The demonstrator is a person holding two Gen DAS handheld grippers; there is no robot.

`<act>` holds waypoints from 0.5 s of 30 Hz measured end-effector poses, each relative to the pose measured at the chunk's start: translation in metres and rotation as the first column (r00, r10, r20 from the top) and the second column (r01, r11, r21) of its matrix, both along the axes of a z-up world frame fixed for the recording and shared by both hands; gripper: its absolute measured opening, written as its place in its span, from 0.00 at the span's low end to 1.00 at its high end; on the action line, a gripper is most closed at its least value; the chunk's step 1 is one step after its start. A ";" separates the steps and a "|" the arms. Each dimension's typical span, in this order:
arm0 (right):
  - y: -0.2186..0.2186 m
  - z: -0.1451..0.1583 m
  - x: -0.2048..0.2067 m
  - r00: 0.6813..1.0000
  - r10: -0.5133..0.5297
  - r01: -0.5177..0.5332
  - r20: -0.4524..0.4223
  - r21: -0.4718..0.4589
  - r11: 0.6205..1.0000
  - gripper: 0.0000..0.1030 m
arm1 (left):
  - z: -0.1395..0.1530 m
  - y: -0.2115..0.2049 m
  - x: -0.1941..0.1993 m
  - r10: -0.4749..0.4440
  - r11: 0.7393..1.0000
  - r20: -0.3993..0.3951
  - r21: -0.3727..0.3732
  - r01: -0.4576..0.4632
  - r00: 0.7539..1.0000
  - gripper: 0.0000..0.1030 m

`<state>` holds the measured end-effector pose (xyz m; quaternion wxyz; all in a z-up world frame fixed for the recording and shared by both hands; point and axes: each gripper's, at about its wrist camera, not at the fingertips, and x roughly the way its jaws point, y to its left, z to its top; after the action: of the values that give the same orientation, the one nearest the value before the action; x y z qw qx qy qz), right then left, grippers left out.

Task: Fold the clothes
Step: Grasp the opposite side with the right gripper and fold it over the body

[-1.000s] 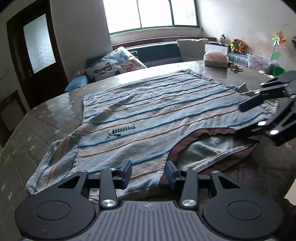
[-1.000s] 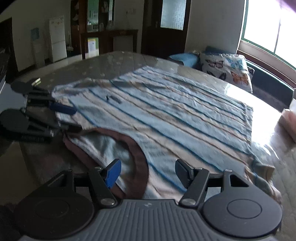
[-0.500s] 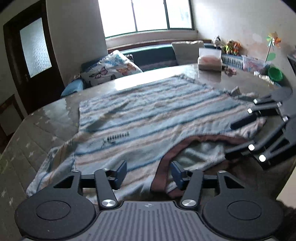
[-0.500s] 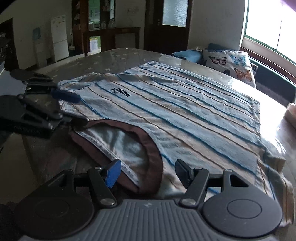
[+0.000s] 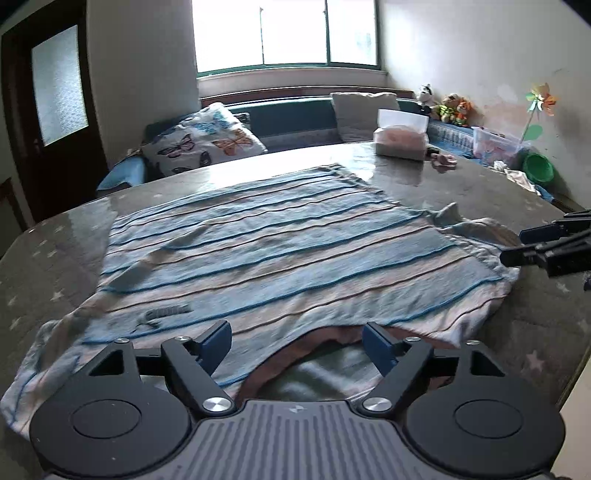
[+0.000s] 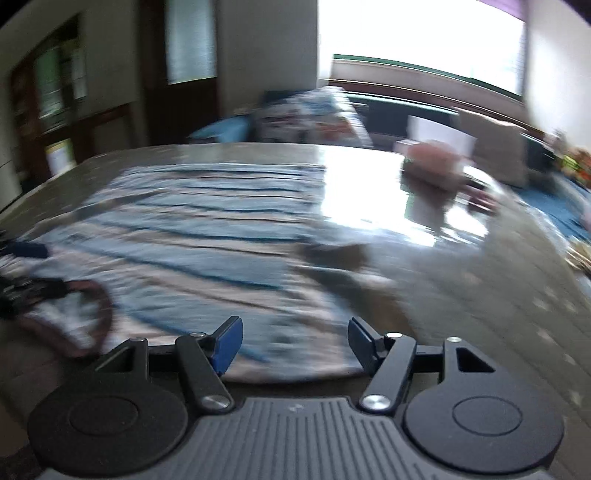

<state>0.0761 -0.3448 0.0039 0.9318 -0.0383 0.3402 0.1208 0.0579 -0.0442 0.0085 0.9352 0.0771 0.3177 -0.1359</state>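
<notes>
Shirt (image 5: 273, 258) flat on desk (image 5: 461, 184); my left tool (image 5: 297, 341) and right tool (image 6: 293, 338) wide, empty. Risk: pinching one layer only at the collar (image 5: 317, 338).

Light src: daylight is coming thru window (image 5: 284, 33) at back, blowing out to white in both views.
Glare: tabletop (image 5: 406, 177) is reflecting window; big white patch is washing out table in right wrist view.
Left wrist view: sharp overall, slight softness on near shirt (image 5: 258, 251) edge.
Right wrist view: heavy motion blur is smearing stripes, room, bkgd.
Shadows: soft, weak; room corners are staying dim.
Distortion: fisheye is bending walls and table rim; dark vignette at corners.
</notes>
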 end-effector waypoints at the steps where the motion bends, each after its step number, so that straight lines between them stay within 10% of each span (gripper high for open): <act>1: -0.009 -0.002 0.003 0.999 -0.036 0.036 -0.002 0.001 0.999 0.62 | -0.001 -0.005 0.002 -0.008 1.000 -0.002 0.002 0.008 1.000 0.81; 15: -0.060 -0.024 0.015 0.976 -0.212 0.215 -0.047 0.070 0.974 0.32 | -0.011 -0.058 0.024 -0.076 0.997 -0.040 0.032 0.077 0.996 0.83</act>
<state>0.0914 -0.4045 -0.0204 0.9334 0.0355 0.3556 0.0333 0.0824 -0.1022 -0.0024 0.9216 0.1023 0.3349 -0.1676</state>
